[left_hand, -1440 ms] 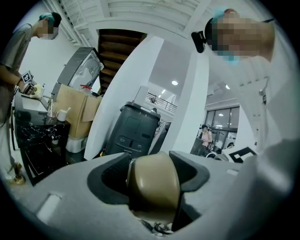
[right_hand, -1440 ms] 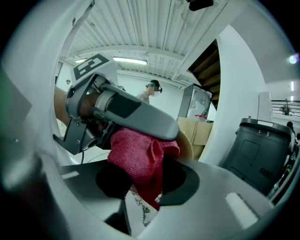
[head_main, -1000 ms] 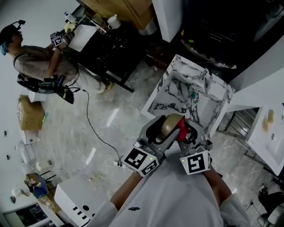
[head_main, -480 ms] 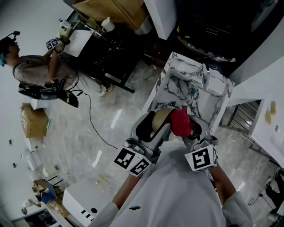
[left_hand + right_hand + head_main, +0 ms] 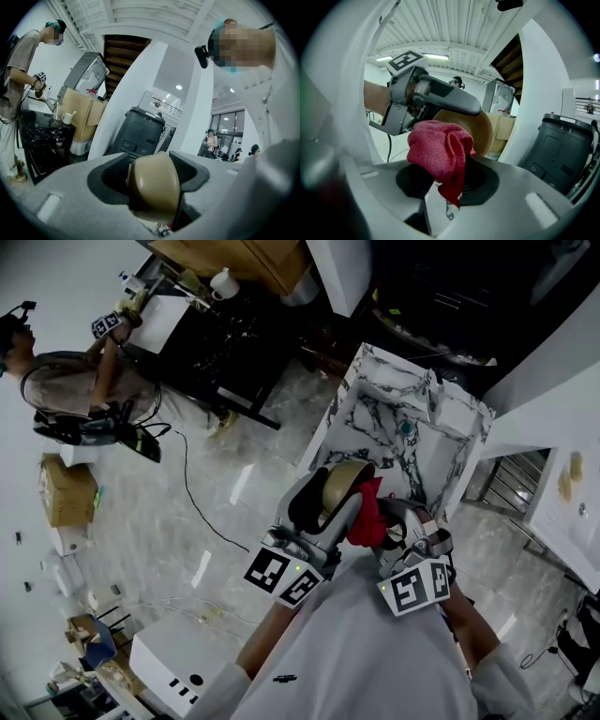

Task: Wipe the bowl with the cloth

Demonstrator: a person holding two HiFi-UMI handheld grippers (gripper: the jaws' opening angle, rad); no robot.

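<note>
Room: glossy pale stone floor [image 5: 187, 512] seen from above, with a black tabletop [image 5: 225, 343] at eleven o'clock.
Bystander: person in a grey shirt [image 5: 75, 381] at ten o'clock, standing at the black tabletop.
Left tongs [image 5: 328, 501]: clamped on the rim of the tan glossy round bowl [image 5: 342, 486], which is held on edge in the air.
Cloth: crumpled red knitted cloth [image 5: 367, 517], right against the bowl's three o'clock edge in the head view.
Right tongs [image 5: 386, 526]: gripping the cloth's bunched part; a loose tail hangs down between them.
Marble: white black-veined marble tabletop [image 5: 412, 442] at one o'clock, beyond and below both tongs.
</note>
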